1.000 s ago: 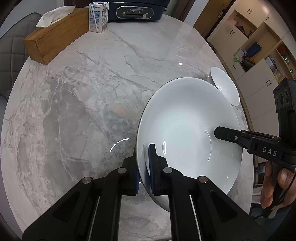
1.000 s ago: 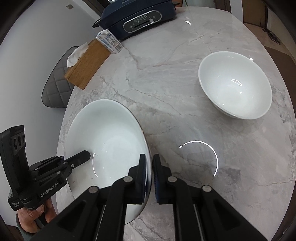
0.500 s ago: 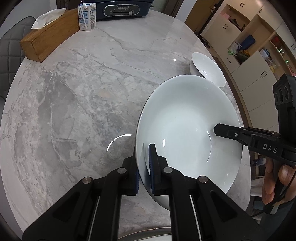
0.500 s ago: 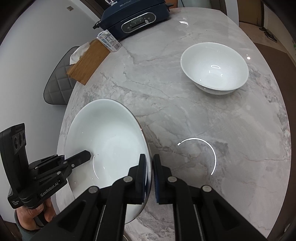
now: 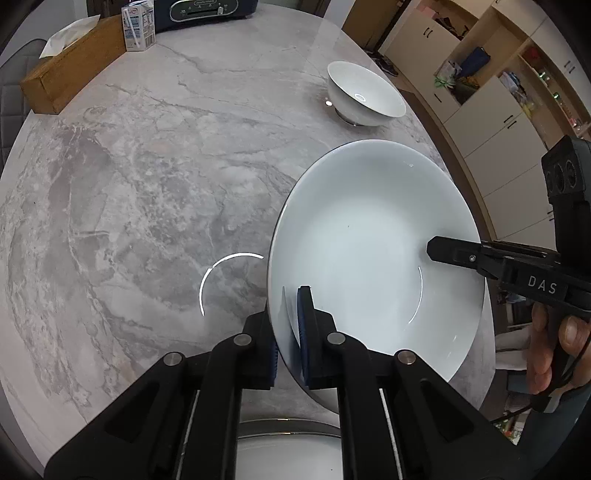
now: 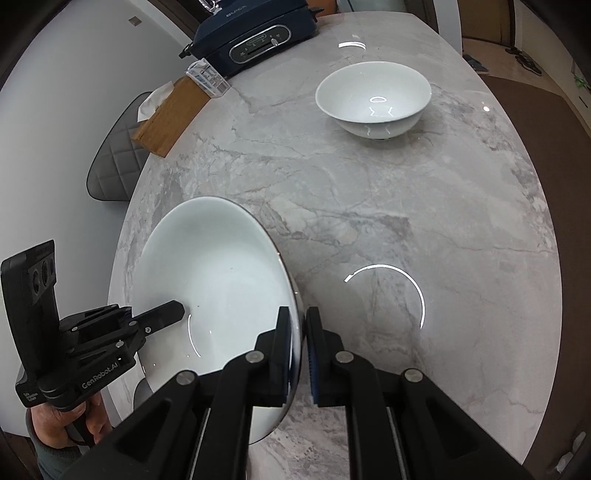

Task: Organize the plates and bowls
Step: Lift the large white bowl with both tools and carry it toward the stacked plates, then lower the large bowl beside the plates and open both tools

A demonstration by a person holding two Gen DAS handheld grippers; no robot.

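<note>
Left wrist view: the left gripper [image 5: 293, 325] has its jaws clamped tight on the near rim of the big white bowl [image 5: 373, 258], one blue pad inside the rim, the other outside. Across that bowl, the right gripper [image 5: 439, 253] bites the opposite rim, a hand [image 5: 554, 350] wrapped round its handle. The big bowl hangs tilted above the marble table [image 5: 147, 184], close to the table's right edge. Beyond it, a small white bowl [image 5: 364, 94] sits on the marble, well apart from the big bowl and also near that right edge. Left of the big bowl the marble lies wide and bare. Far beyond, at the back edge: a wooden tissue box [image 5: 70, 62], a milk carton [image 5: 138, 24] just beside it, a dark blue appliance [image 5: 207, 11]. A pale rounded rim [image 5: 288, 435] peeks below the big bowl; I cannot tell what it is.

Right wrist view: the right gripper [image 6: 299, 347] is pinched shut on the big bowl's [image 6: 214, 288] rim, with the left gripper [image 6: 170, 310] gripping the far side. The big bowl overhangs the table's [image 6: 369, 206] left edge. A grey chair [image 6: 114, 166] stands beyond it, off the table. Right of the big bowl, open marble. Count: two bowls, two grippers, one tissue box [image 6: 170, 118], one appliance [image 6: 255, 33].
</note>
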